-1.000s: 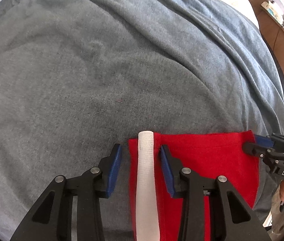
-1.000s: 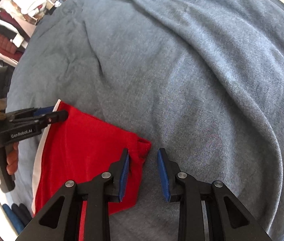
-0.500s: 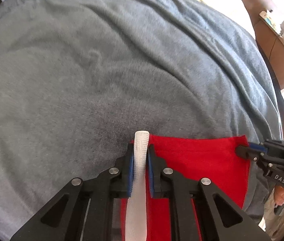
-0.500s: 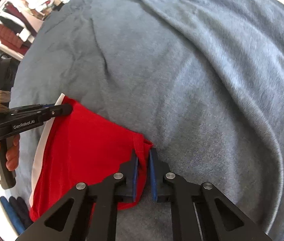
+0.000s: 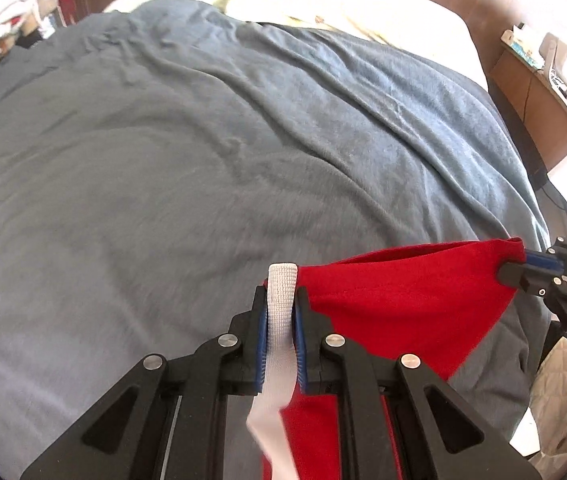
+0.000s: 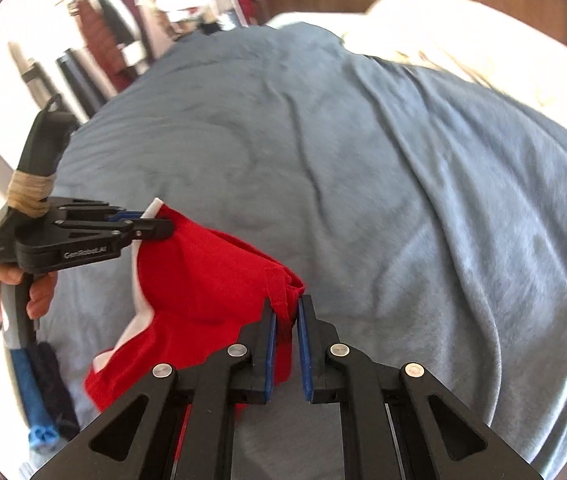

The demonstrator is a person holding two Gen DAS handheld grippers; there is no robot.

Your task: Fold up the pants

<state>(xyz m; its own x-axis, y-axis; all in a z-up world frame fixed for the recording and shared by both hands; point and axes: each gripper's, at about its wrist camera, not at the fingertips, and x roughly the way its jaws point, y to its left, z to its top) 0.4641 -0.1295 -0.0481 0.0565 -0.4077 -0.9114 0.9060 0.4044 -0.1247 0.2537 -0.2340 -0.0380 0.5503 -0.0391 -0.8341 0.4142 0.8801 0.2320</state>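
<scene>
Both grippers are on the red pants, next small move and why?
Probably carry both corners forward over the gray blanket. The left gripper clamps the white-striped corner and the right gripper the other, with the red pants hanging between them.

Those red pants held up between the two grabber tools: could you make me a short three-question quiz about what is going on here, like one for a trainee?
1. True or false: the red pants lie flat on the grey blanket.
2. Which part of the pants does the left gripper pinch? A) the white side stripe B) a pocket C) a button
3. Fill in: the right gripper is shut on a red ____ of the pants.

Key:
1. False; both grippers hold the top edge raised, so the cloth sags between them above the blanket.
2. A
3. Corner; in the left wrist view its fingers clamp the far red corner.
</scene>
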